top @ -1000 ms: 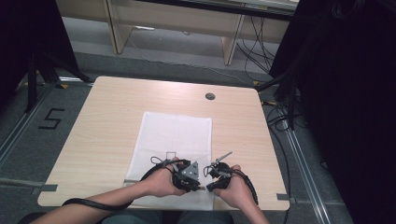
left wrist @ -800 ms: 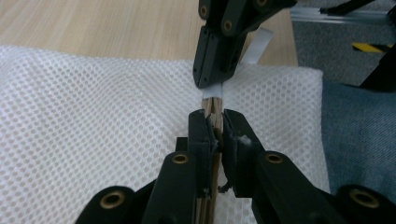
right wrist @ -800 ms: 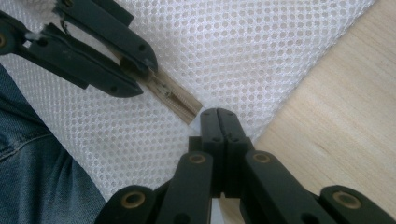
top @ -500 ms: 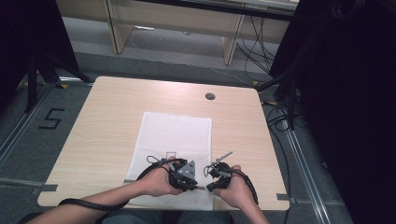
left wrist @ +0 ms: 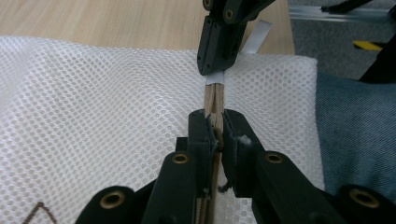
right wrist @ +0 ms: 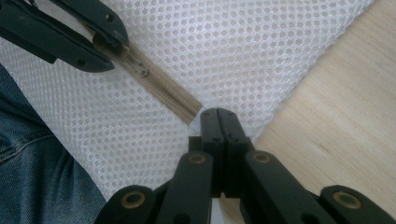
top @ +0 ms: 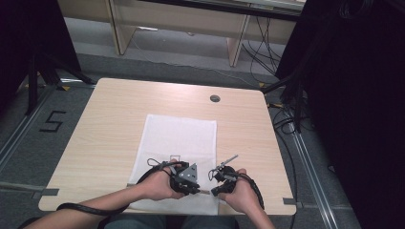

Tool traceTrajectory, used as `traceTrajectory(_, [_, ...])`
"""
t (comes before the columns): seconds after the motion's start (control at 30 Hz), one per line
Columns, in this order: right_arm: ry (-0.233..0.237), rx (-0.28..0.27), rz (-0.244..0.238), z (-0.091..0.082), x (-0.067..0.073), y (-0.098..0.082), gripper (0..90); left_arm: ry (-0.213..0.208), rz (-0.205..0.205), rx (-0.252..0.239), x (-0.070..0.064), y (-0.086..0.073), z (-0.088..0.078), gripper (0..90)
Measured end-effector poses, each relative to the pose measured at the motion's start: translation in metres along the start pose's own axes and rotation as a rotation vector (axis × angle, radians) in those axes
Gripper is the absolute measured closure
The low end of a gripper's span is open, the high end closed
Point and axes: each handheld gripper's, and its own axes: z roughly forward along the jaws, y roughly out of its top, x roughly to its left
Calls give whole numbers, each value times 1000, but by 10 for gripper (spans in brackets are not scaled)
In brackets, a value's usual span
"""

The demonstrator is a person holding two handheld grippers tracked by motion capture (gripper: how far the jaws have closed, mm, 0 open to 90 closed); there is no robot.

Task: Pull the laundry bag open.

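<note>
While flat on table point(top: 105, 138), mesh bag point(top: 179, 138) zipper point(right wrist: 161, 91) closed; contents unseen.

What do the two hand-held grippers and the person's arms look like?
Both the left hand-held gripper and the right hand-held gripper are black with brass-coloured pivot pins. The left carries a grey three-cornered plate. A black cable trails from it. The forearms are bare, without sleeves.

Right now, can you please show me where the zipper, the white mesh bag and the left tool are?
zipper point(right wrist: 163, 95), right gripper view, middle of the tan teeth strip.
white mesh bag point(top: 179, 136), high view, bare far half of the mesh.
left tool point(left wrist: 215, 126), left gripper view, between its tips, shut on the zipper.
</note>
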Motion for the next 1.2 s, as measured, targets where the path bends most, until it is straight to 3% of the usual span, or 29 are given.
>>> traceTrajectory(0.33, [-1,0,2,0,0,0,900,3,10,8,1,-2,-1,817])
traceTrajectory(0.47, [2,1,4,0,0,0,900,-1,-14,1,0,-3,-2,817])
traceTrajectory(0.73, [0,1,7,0,0,0,900,3,11,7,1,-4,-4,817])
traceTrajectory(0.77, [0,1,7,0,0,0,900,-2,-13,1,1,-4,-4,817])
traceTrajectory(1.2, [2,-7,0,0,-1,0,900,3,-7,4,1,-7,-8,817])
